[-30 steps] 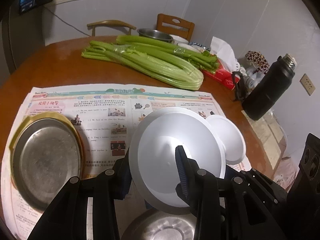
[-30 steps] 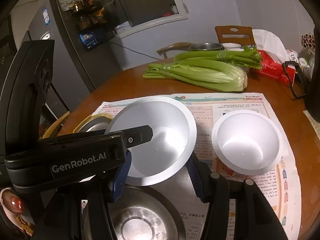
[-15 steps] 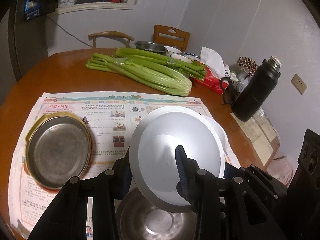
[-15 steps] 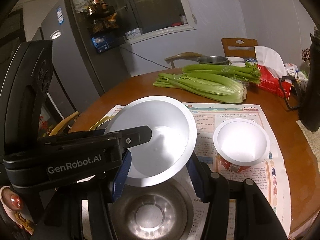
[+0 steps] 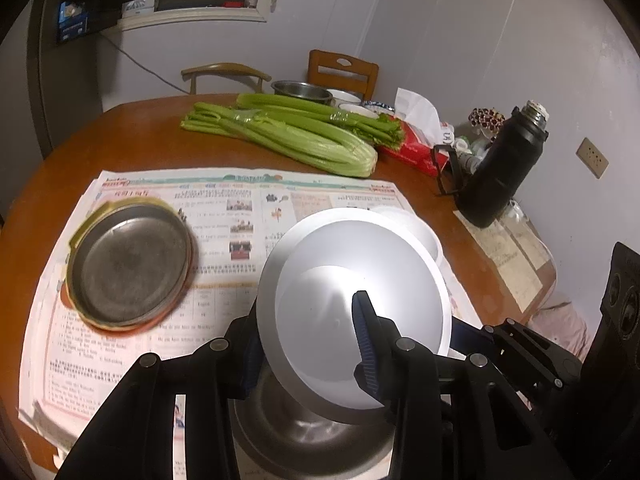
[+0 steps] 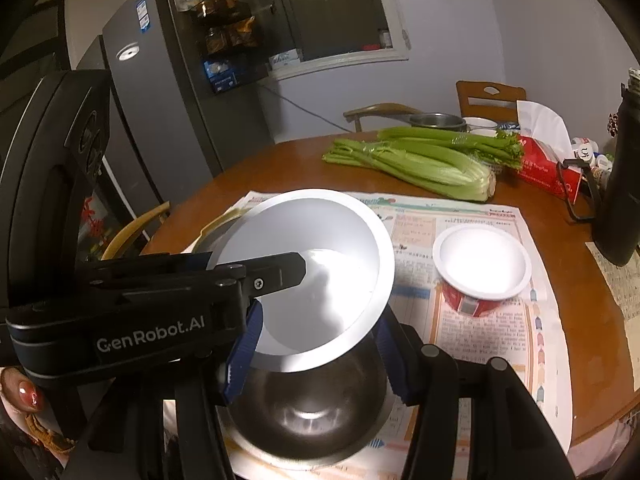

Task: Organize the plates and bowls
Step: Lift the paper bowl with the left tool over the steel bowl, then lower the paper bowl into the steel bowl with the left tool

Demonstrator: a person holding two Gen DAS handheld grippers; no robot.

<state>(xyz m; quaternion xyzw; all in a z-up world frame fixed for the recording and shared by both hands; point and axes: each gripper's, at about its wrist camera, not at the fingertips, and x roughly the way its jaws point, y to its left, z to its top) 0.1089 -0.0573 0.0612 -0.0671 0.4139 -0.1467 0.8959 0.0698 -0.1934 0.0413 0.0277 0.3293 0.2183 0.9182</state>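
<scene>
My left gripper (image 5: 308, 344) is shut on the rim of a large white bowl (image 5: 356, 304) and holds it tilted above a steel bowl (image 5: 312, 440) at the near table edge. In the right wrist view the same white bowl (image 6: 316, 272) hangs over the steel bowl (image 6: 308, 408); the left gripper's finger crosses in from the left. My right gripper (image 6: 316, 356) is open, its blue pads either side of the bowls. A small white bowl (image 6: 482, 266) with a red base sits to the right. A metal plate (image 5: 128, 268) lies at left.
Newspaper (image 5: 224, 200) covers the near half of the round wooden table. Celery (image 5: 288, 136), a red tissue pack (image 5: 416, 148), a black flask (image 5: 504, 172) and a steel basin (image 5: 302, 90) stand further back. Chairs and a fridge (image 6: 168, 112) are behind.
Both grippers have pulled back toward the near edge, carrying the white bowl from over the newspaper to above the steel bowl, which now shows more fully.
</scene>
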